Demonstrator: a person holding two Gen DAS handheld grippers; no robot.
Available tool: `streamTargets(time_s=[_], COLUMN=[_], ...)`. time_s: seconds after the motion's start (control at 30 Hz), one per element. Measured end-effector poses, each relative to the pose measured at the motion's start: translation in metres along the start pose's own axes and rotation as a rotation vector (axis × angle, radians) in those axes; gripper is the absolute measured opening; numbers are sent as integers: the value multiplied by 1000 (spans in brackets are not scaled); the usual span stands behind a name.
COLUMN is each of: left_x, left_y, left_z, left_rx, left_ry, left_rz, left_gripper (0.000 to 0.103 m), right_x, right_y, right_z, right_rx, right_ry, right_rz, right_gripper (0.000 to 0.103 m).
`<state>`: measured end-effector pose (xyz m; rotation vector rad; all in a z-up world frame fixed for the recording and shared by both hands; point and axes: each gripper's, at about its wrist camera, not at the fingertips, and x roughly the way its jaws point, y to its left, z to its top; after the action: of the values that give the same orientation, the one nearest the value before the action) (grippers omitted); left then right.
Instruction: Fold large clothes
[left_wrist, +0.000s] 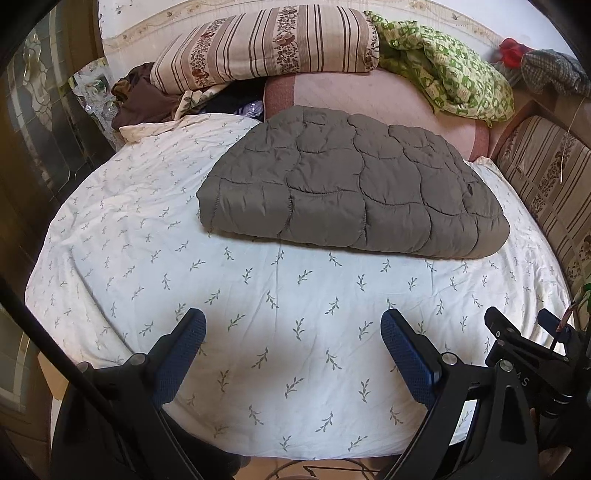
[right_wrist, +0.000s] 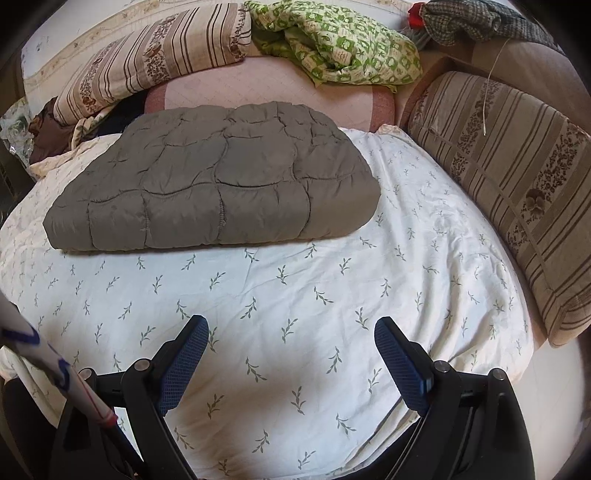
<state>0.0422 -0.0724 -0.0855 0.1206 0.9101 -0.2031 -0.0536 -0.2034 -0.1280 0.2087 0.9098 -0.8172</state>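
Note:
A grey-brown quilted padded garment lies folded into a thick rectangle on the white leaf-print bed sheet. It also shows in the right wrist view, left of centre on the sheet. My left gripper is open and empty, above the sheet's near part, well short of the garment. My right gripper is open and empty too, likewise short of the garment. The right gripper's body shows at the lower right of the left wrist view.
A striped floral pillow and a green patterned cloth lie at the bed's head on a pink blanket. Brown clothes sit at the back left. A striped cushion lines the right side. A white pole crosses lower left.

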Motion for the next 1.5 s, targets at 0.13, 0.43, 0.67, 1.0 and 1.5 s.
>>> streamTargets(time_s=[0.13,0.43,0.67,1.0,1.5], left_x=[4,8,12,13,19], left_y=[-1,-6,-6,-6,0], left_z=[2,3,2,2,1], left_rx=[2,9,7,5,-13], left_ry=[14,32,49,56,64], left_rz=[-2,-9,-15,-25,-18], left_gripper=[95,95,95,95,95], right_x=[4,7,8,8,9], right_y=[-1,0,3,7,11], right_z=[1,3,3,3,3], right_rx=[1,-9,-13,-30,-48], right_ry=[7,11,21,25,20], right_rz=[2,13,15,14,5], right_gripper=[94,94,94,94,94])
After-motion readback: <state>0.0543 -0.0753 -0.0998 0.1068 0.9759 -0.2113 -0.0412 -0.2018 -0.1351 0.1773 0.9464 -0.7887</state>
